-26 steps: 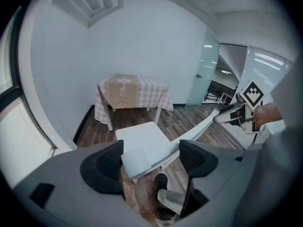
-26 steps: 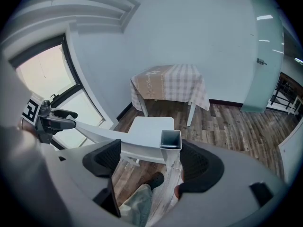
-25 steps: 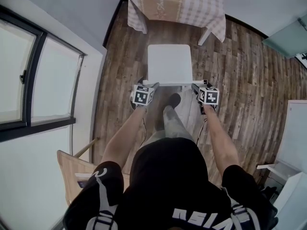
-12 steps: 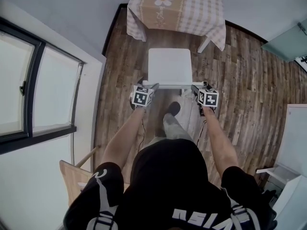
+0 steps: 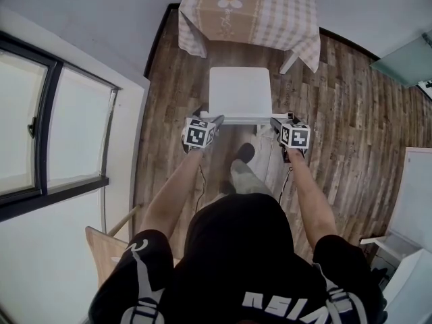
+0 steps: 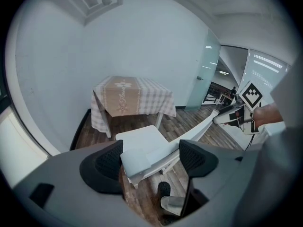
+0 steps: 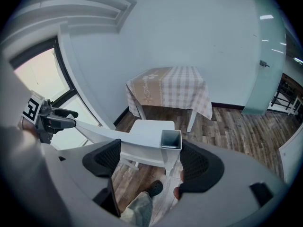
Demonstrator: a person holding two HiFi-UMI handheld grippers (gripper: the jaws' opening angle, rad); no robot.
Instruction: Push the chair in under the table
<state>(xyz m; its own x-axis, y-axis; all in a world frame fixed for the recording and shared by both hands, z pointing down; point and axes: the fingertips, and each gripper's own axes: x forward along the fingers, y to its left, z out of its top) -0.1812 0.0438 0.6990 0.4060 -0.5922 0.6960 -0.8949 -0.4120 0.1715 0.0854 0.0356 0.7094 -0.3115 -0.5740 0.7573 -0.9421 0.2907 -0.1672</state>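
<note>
A white chair [image 5: 239, 92] stands on the wood floor, its seat facing a table [image 5: 283, 12] with a beige checked cloth; a narrow strip of floor separates them. My left gripper [image 5: 210, 121] sits at the left end of the chair's top back rail [image 5: 239, 119], my right gripper [image 5: 275, 121] at the right end. In the left gripper view the rail's end [image 6: 135, 160] lies between the spread pads of the left gripper [image 6: 151, 159]. In the right gripper view the rail's hollow end [image 7: 170, 140] lies between the right gripper's [image 7: 149, 159] pads. Both look open, fingertips against the rail.
A dark-framed window [image 5: 61, 113] and wall run along the left. A wooden chair [image 5: 101, 238] stands behind me on the left. A frosted glass door [image 5: 405, 52] and white furniture [image 5: 418, 194] are on the right. My shoe [image 5: 243, 152] is just behind the chair.
The chair has slid slightly closer to the table, both grippers staying on its back rail. I have stepped forward with it.
</note>
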